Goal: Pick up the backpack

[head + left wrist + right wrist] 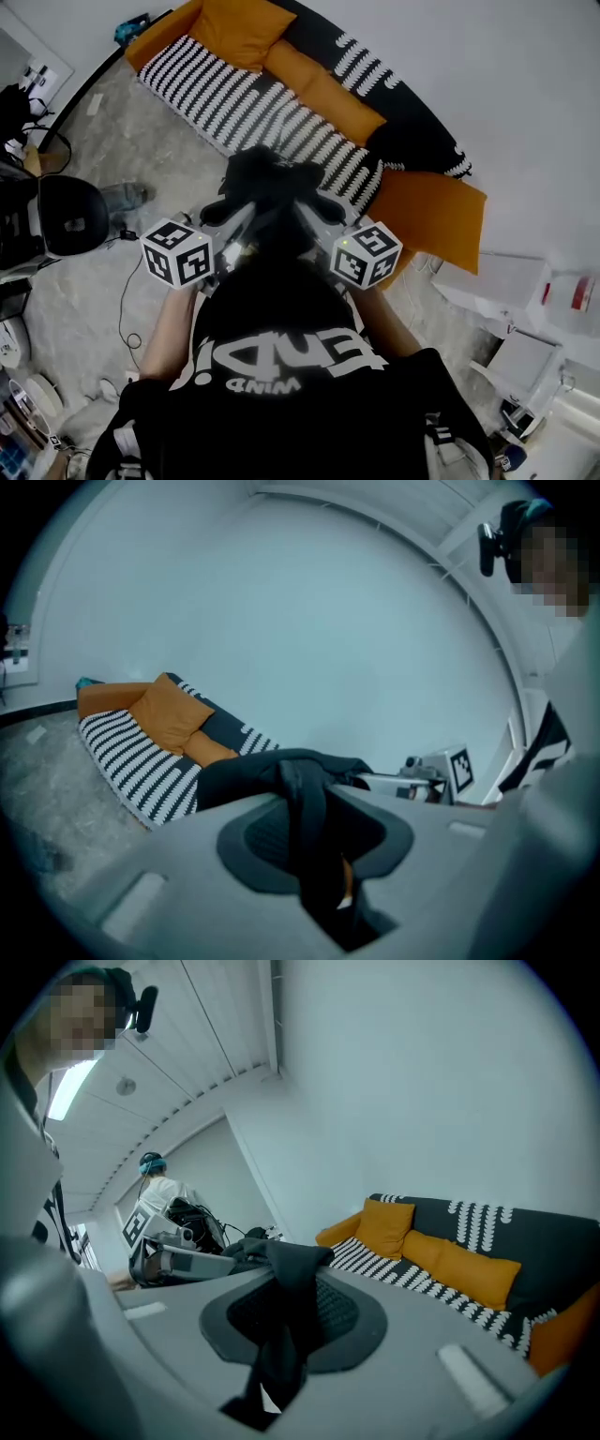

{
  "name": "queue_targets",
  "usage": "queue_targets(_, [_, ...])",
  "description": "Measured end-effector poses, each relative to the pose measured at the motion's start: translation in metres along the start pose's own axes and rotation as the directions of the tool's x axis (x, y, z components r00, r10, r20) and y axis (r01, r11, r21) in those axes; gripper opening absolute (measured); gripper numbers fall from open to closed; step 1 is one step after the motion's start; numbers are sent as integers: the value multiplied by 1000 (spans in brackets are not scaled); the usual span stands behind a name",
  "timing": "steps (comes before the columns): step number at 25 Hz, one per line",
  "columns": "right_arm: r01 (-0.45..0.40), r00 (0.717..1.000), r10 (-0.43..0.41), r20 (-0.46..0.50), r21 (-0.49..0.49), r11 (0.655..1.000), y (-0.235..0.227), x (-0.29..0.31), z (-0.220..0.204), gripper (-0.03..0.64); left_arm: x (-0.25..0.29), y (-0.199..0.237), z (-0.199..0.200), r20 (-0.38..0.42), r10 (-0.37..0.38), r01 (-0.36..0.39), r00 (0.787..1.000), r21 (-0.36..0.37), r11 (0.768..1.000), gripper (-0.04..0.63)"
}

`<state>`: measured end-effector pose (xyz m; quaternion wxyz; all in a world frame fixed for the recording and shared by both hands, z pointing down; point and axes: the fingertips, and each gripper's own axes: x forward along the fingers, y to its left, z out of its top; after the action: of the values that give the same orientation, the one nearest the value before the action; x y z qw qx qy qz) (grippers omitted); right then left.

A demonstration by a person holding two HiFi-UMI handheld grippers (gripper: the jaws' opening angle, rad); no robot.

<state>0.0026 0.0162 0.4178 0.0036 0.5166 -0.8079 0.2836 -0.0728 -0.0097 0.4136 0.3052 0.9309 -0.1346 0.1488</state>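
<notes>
The black backpack [272, 183] hangs between my two grippers, in front of the sofa. In the head view my left gripper [236, 228] and right gripper [317, 223] meet the bag from either side, with their marker cubes just behind. A black strap [314, 846] runs between the left gripper's jaws, which are shut on it, and the bag's bulk [272, 771] sits just beyond. The right gripper's jaws are likewise shut on a black strap [281, 1335]. Each gripper shows in the other's view: the right one [433, 775], the left one [173, 1258].
A sofa with a black-and-white striped cover [234, 103] and orange cushions [239, 33] lies ahead. A black office chair [70, 216] and floor cables [124, 300] are at left, white boxes [520, 281] at right. Another person [155, 1185] stands far back.
</notes>
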Motion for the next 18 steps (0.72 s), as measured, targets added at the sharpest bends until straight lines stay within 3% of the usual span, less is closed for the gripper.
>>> queue_targets(10, [9, 1000, -9, -14, 17, 1000, -16, -9, -6, 57, 19, -2, -6, 5, 10, -10, 1000, -38, 999, 95])
queue_targets(18, [30, 1000, -30, -3, 36, 999, -28, -19, -4, 57, 33, -9, -4, -12, -6, 6, 1000, -27, 1000, 95])
